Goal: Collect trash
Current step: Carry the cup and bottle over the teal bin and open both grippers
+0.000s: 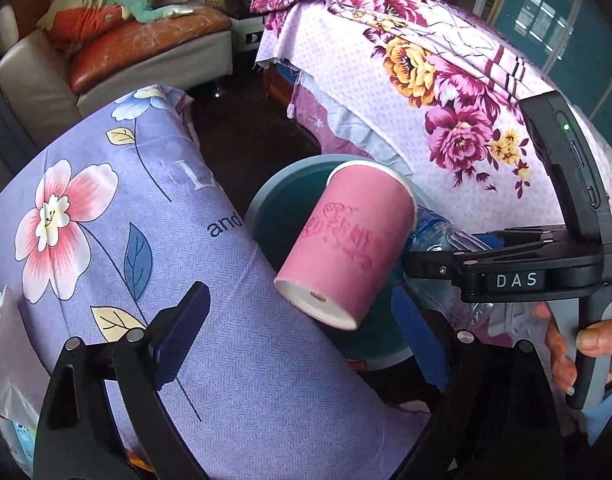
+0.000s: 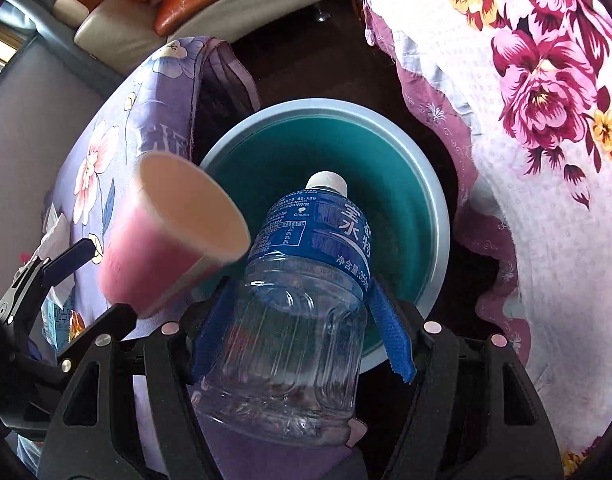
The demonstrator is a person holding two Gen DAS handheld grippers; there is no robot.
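Pink paper cup (image 1: 341, 248) (rim first, blurred) hangs loose over the teal bin (image 2: 421, 184), clear of the spread left gripper (image 1: 302, 344), while the right gripper (image 2: 302, 320) pinches a plastic bottle (image 2: 290, 320) above it, likely to drop next.

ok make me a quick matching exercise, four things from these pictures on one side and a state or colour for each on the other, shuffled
Things:
1. paper cup
2. plastic bottle
3. bin
4. left gripper

States or colours:
A. teal inside, pale rim
B. pink, loose in the air over the bin
C. open, nothing between its fingers
D. clear with a blue label, clamped in the right gripper

Pairs: 1-B, 2-D, 3-A, 4-C
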